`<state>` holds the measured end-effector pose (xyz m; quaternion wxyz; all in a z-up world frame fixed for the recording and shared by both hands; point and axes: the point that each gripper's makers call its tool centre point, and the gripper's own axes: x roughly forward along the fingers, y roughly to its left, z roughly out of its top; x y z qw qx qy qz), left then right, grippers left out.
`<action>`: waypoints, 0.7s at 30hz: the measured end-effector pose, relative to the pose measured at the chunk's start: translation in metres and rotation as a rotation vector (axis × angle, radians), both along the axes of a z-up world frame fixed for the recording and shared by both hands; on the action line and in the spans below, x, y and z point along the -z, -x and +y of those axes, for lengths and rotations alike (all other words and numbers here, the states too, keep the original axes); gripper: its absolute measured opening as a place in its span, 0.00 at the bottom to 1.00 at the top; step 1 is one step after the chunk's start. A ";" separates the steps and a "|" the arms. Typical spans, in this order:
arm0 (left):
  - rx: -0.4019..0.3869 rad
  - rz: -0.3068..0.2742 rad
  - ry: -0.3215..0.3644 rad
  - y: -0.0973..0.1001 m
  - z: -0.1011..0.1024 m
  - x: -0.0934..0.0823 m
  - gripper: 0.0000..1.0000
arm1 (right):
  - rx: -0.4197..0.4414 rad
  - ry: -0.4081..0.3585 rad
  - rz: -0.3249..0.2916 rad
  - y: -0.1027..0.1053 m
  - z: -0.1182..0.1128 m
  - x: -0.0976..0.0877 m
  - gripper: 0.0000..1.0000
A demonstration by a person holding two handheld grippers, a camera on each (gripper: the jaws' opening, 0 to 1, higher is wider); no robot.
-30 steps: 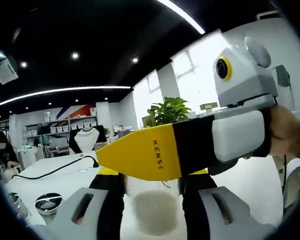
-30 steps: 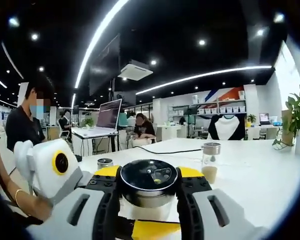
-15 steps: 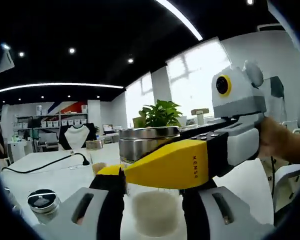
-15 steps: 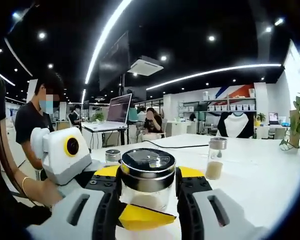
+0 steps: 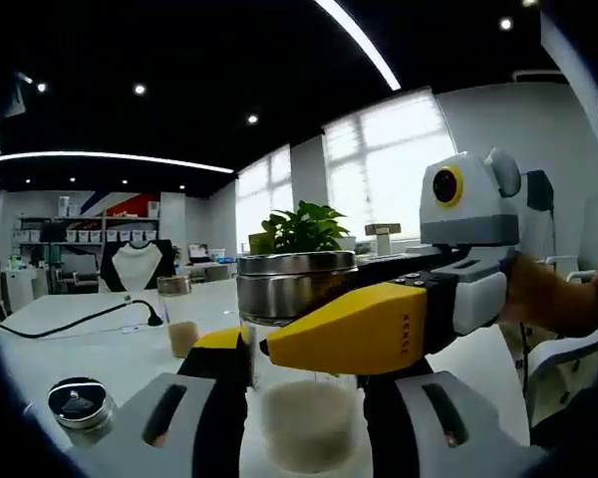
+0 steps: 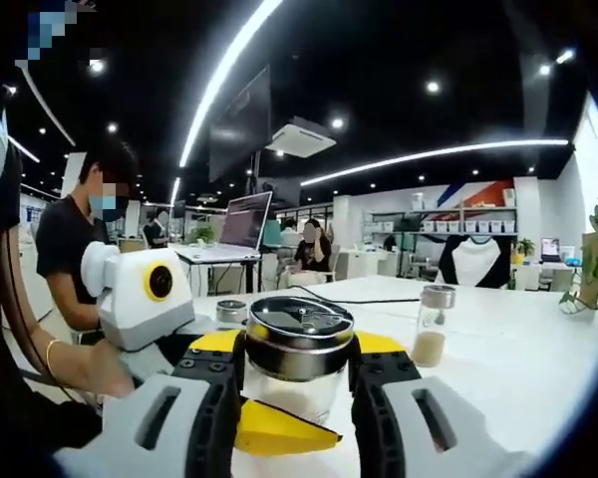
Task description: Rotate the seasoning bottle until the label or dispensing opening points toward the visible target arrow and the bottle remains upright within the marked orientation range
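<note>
I see both hand-held grippers clamped on the seasoning bottle (image 6: 298, 351): L (image 5: 304, 418) low on glass, R (image 6: 297, 398) near lid, upright over white worktop (image 6: 498, 358).

An open-plan office: white desks (image 6: 498, 339), a laptop (image 6: 247, 221), shelving with boxes (image 6: 448, 224), seated people (image 6: 314, 247), strip ceiling lights (image 6: 229, 75).

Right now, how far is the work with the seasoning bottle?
Done: both grippers have closed on the seasoning bottle, the left gripper low at the glass, the right gripper by the metal lid. In hand: the bottle stands upright between them. Left: turning it toward the target arrow; I cannot see that arrow in either view, so the alignment cannot be judged.
</note>
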<state>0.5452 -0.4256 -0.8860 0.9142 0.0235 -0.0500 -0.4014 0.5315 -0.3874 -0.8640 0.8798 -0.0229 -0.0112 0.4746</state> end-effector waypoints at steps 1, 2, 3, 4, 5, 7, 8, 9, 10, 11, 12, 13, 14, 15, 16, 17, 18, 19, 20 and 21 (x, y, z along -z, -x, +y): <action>-0.003 0.001 -0.006 -0.001 0.000 0.001 0.46 | 0.003 -0.001 0.003 0.000 0.000 0.001 0.39; -0.001 0.004 -0.006 -0.001 0.000 0.002 0.46 | 0.006 -0.002 0.008 -0.001 0.000 0.001 0.39; 0.004 0.012 -0.002 -0.001 -0.001 0.003 0.46 | 0.009 -0.006 0.016 -0.001 0.000 0.002 0.39; 0.005 0.017 0.001 -0.001 -0.001 0.003 0.46 | 0.010 -0.011 0.024 -0.001 -0.001 0.003 0.38; 0.006 0.018 0.000 -0.001 -0.001 0.004 0.46 | 0.015 -0.017 0.043 -0.001 -0.001 0.005 0.38; 0.007 0.024 -0.013 -0.001 -0.002 0.007 0.46 | 0.024 -0.014 0.050 -0.002 -0.001 0.006 0.38; 0.007 0.024 -0.015 -0.001 -0.002 0.008 0.46 | 0.033 0.000 0.030 -0.001 -0.001 0.007 0.37; 0.008 0.023 -0.015 -0.001 -0.002 0.008 0.46 | 0.040 0.006 0.016 -0.001 -0.001 0.007 0.37; 0.004 0.020 -0.010 -0.001 -0.003 0.007 0.46 | 0.048 0.010 0.002 0.000 0.000 0.006 0.37; 0.001 0.020 -0.010 -0.001 -0.003 0.007 0.46 | 0.055 0.016 -0.007 0.000 0.000 0.005 0.37; -0.002 0.018 -0.012 -0.002 -0.003 0.007 0.46 | 0.082 0.014 0.006 -0.002 -0.001 0.005 0.37; -0.012 0.019 -0.011 -0.003 -0.002 0.006 0.46 | 0.091 0.014 0.008 -0.003 -0.001 0.004 0.37; -0.027 0.014 -0.011 -0.004 -0.001 0.006 0.46 | 0.108 0.008 0.005 -0.005 -0.001 0.003 0.37; -0.051 -0.003 -0.024 -0.005 0.000 0.005 0.46 | 0.114 0.005 0.009 -0.006 -0.001 0.003 0.37; -0.081 -0.016 -0.036 -0.007 0.003 0.005 0.46 | 0.135 -0.005 0.020 -0.008 -0.002 0.003 0.37; -0.096 -0.019 -0.038 -0.008 0.004 0.005 0.45 | 0.142 -0.009 0.021 -0.009 -0.001 0.003 0.37; -0.114 -0.017 -0.039 -0.008 0.005 0.006 0.45 | 0.157 -0.018 0.033 -0.011 -0.001 0.004 0.37; -0.121 -0.018 -0.039 -0.008 0.005 0.006 0.45 | 0.162 -0.021 0.038 -0.011 -0.001 0.005 0.37; -0.131 -0.021 -0.042 -0.009 0.006 0.007 0.45 | 0.170 -0.028 0.044 -0.012 -0.001 0.006 0.37; -0.150 -0.023 -0.047 -0.010 0.008 0.008 0.45 | 0.194 -0.040 0.061 -0.014 -0.001 0.007 0.37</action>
